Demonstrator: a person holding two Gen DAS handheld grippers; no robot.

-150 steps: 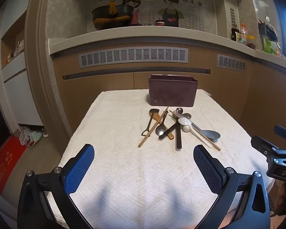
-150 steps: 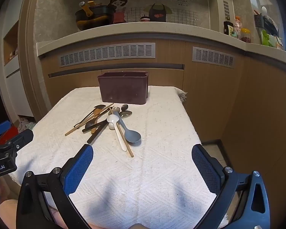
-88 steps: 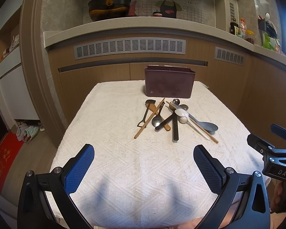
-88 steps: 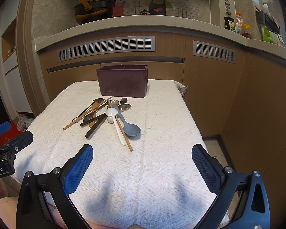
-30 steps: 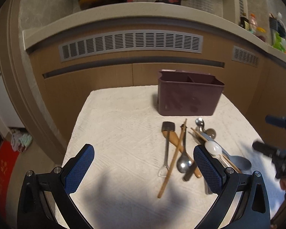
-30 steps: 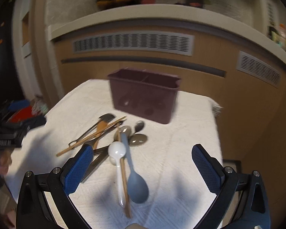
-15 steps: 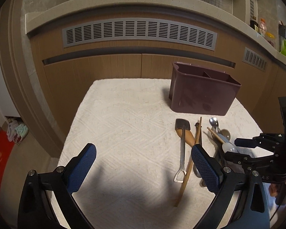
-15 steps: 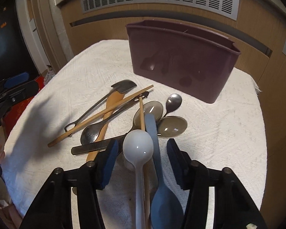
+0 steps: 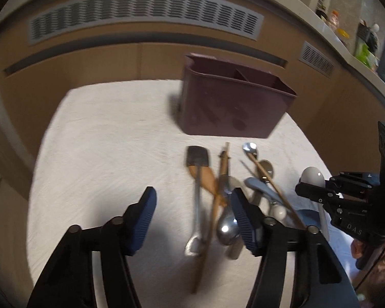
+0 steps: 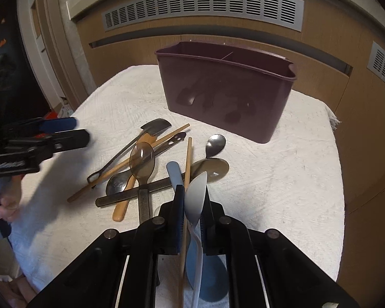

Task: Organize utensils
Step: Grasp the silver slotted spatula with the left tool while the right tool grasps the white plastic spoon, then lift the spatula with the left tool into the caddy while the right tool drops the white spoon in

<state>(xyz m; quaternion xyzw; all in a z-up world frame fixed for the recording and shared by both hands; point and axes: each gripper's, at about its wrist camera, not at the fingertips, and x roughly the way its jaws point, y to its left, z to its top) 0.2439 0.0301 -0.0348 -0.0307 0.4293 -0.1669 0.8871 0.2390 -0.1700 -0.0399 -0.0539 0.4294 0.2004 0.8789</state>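
A pile of utensils lies on the white cloth in front of a maroon caddy (image 9: 231, 107) (image 10: 225, 89). My right gripper (image 10: 193, 205) (image 9: 310, 187) is shut on the white spoon (image 10: 196, 192) (image 9: 311, 177), whose bowl stands up between the pads. A wooden chopstick (image 10: 188, 164) runs beside its left pad, and a blue-grey spoon (image 10: 174, 174) lies beneath. My left gripper (image 9: 193, 218) (image 10: 64, 131) hangs low over the pile's left side with its jaws closing. A metal spatula (image 9: 197, 195), a second chopstick (image 9: 213, 210) and a steel spoon (image 9: 227, 227) lie between its pads, untouched.
The white cloth (image 9: 102, 141) (image 10: 282, 179) covers a small table with drops on the left, right and near sides. Wooden cabinet fronts with vent grilles (image 9: 141, 12) stand just behind the caddy. A person's hand (image 10: 5, 205) holds the left gripper.
Both grippers have dropped down and forward to the pile. The right jaws went from wide open to shut on the white spoon and tipped it up. The left jaws have narrowed.
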